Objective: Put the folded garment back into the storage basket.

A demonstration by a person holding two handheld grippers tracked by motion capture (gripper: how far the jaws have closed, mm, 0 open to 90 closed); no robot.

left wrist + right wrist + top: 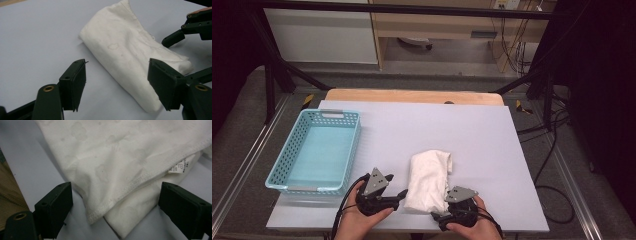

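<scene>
Nearest the lens: right gripper [115,202], jaws wide apart, straddling the stitched hem corner of the folded white cloth [120,157], care label [180,165] at about two o'clock. Left gripper [117,85] likewise spread open, near end of the cloth just inside its right-hand jaw. Cloth [428,180] lying flat on the grey table [472,135] at the near edge, between the two grippers, touched by neither.

Probably best to slide both lower jaws under all layers before closing, then lift evenly to keep the fold.

Blue basket [314,150] at ten o'clock from the cloth, well apart, empty.
</scene>
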